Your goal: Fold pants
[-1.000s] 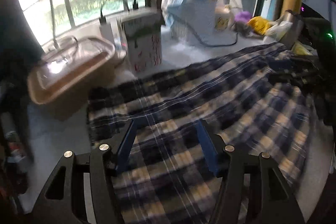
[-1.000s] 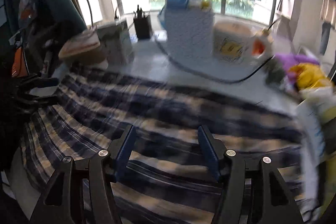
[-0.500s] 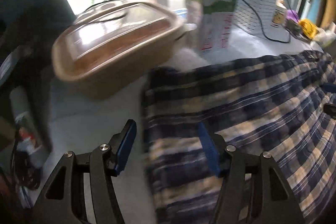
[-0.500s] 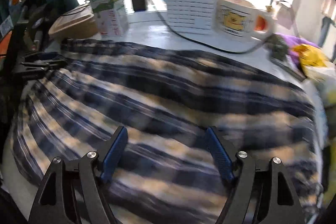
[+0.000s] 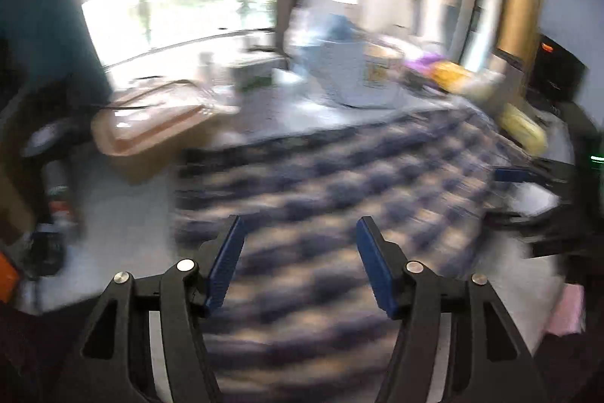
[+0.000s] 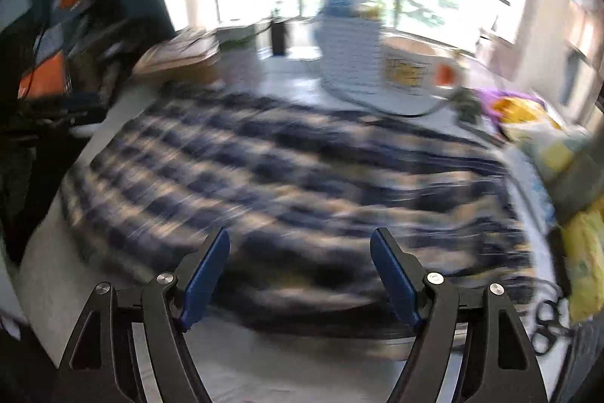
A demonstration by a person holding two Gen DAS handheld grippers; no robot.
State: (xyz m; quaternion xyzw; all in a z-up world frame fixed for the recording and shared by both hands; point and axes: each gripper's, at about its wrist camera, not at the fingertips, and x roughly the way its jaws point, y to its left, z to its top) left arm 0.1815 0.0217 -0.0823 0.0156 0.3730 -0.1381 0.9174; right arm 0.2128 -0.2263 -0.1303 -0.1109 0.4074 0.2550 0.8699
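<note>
left wrist view: left gripper hangs over the plaid pants, jaws apart, nothing between its pads. right wrist view: right gripper has just been opening and stands wide, empty, above the pants' near edge. pants lie spread flat on the white table, blurred.
</note>
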